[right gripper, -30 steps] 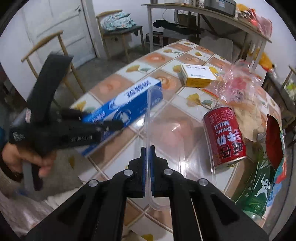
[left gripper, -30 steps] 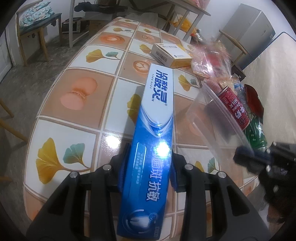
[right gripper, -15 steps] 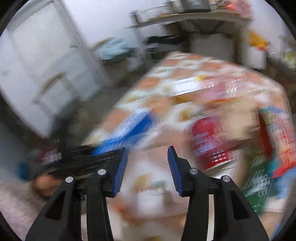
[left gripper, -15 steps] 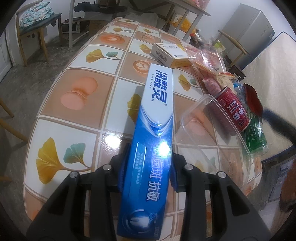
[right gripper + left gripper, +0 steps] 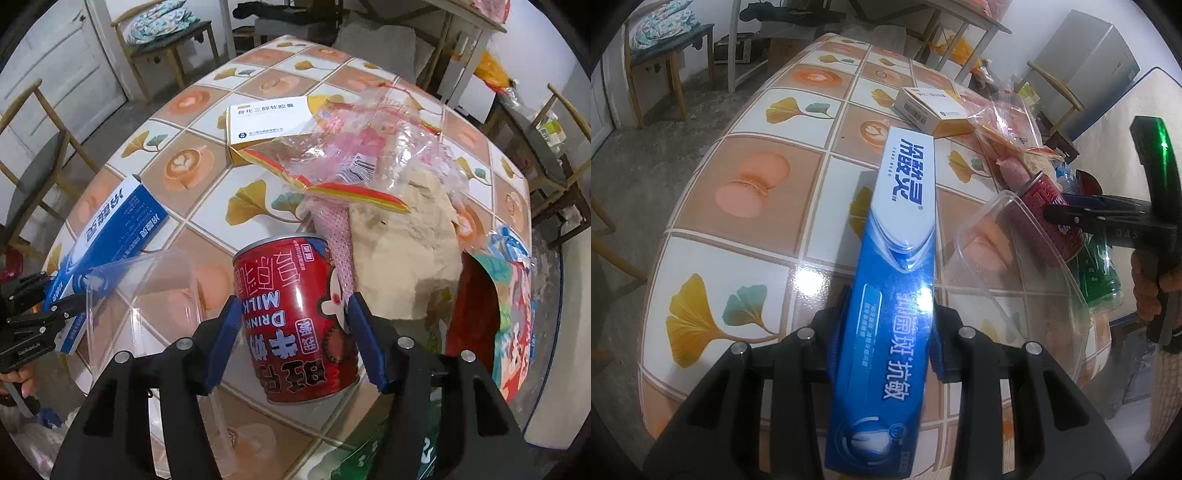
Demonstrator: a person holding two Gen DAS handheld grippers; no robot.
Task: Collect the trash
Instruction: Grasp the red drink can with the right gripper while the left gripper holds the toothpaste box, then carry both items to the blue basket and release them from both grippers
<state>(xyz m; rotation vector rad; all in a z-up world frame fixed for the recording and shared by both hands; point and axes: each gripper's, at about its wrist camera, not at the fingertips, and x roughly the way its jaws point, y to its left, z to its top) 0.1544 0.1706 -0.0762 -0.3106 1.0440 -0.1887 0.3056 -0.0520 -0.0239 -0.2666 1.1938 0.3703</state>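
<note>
We see the left gripper (image 5: 886, 332) clamped on a blue toothpaste box (image 5: 897, 266), held out over the tiled table (image 5: 768, 206). Just right of it a clear plastic container (image 5: 1015, 273) lies on the table with nothing inside. Our right gripper (image 5: 293, 332) is spread wide around a red milk can (image 5: 295, 314) lying on its side, pads apart from it. Beyond lie a crumpled plastic bag (image 5: 369, 155) and a white medicine box (image 5: 266, 122).
</note>
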